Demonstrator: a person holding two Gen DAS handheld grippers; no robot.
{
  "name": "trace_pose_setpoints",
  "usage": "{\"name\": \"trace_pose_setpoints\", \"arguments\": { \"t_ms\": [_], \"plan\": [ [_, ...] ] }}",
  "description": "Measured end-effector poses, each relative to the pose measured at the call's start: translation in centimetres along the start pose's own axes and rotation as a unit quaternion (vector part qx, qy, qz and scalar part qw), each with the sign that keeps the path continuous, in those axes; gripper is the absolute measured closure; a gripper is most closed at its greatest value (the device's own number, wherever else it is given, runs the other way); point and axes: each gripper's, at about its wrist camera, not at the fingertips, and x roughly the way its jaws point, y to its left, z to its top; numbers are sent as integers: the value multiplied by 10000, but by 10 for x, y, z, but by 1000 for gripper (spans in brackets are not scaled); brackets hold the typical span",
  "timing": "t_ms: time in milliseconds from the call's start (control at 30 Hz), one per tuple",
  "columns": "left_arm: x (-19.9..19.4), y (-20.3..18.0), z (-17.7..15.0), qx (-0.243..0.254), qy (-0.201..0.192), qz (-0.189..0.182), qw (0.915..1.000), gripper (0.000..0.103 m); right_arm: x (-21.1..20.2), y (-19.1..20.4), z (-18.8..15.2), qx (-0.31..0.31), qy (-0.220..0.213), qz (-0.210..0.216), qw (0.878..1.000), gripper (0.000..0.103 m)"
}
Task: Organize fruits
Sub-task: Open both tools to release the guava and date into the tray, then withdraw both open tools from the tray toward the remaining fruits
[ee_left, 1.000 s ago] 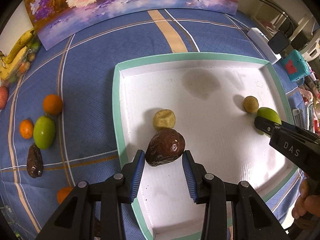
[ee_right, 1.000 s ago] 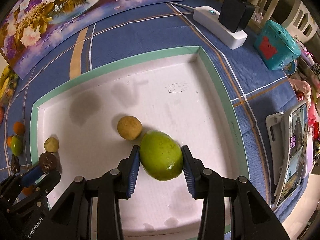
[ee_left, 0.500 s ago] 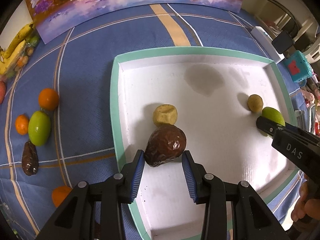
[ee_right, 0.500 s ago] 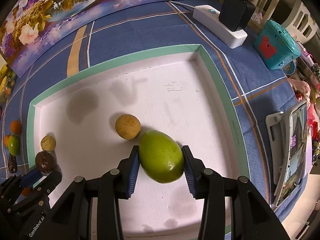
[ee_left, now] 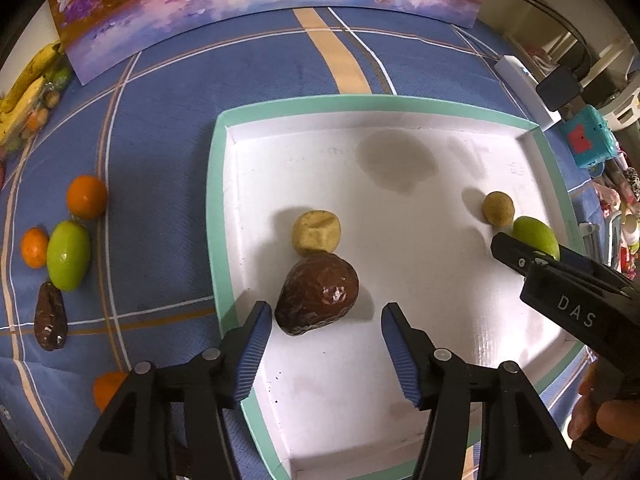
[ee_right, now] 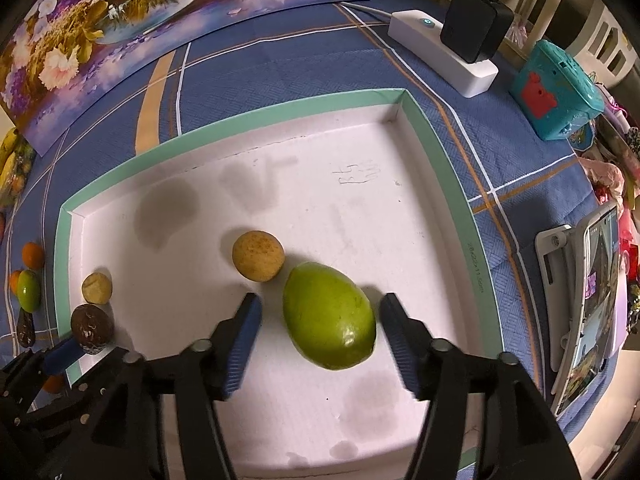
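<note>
On the white tray (ee_right: 436, 152), my right tongs (ee_right: 320, 314) stand spread either side of the green mango (ee_right: 330, 316), pads clear. It looks firm, smooth and rollable, best taken across its middle. My left tongs (ee_left: 324, 320) gape too around the wrinkled brown fruit (ee_left: 318, 298), likely softer, against a tan fruit (ee_left: 316, 232). Both pairs have just been opening; half a second ago each hugged its fruit closely.

Blue plaid cloth (ee_right: 320, 64) over the tabletop. Propped at the far edge, a floral painting (ee_right: 132, 12). Far right: white power strip (ee_right: 440, 54) carrying a black adapter (ee_right: 476, 24), then a teal toy box (ee_right: 558, 88). By the right edge, a phone in a white holder (ee_right: 588, 304), screen lit.
</note>
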Motion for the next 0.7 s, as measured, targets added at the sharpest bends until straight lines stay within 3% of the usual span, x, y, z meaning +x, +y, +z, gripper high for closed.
{"name": "trace_pose_setpoints", "arguments": {
  "t_ms": [533,567,700],
  "plan": [
    [-51,19,5,-214,-581,68,9981,28,-52,-8,11,74,-756,110,9970,26],
    [-52,22,6,-243,-615,95,9978,26,-55,-6,13,67,-790,121,9968,20],
    [-63,36,4,-431,-735,255,9960,14,-68,-3,14,39,-1028,208,9945,19]
  ]
}}
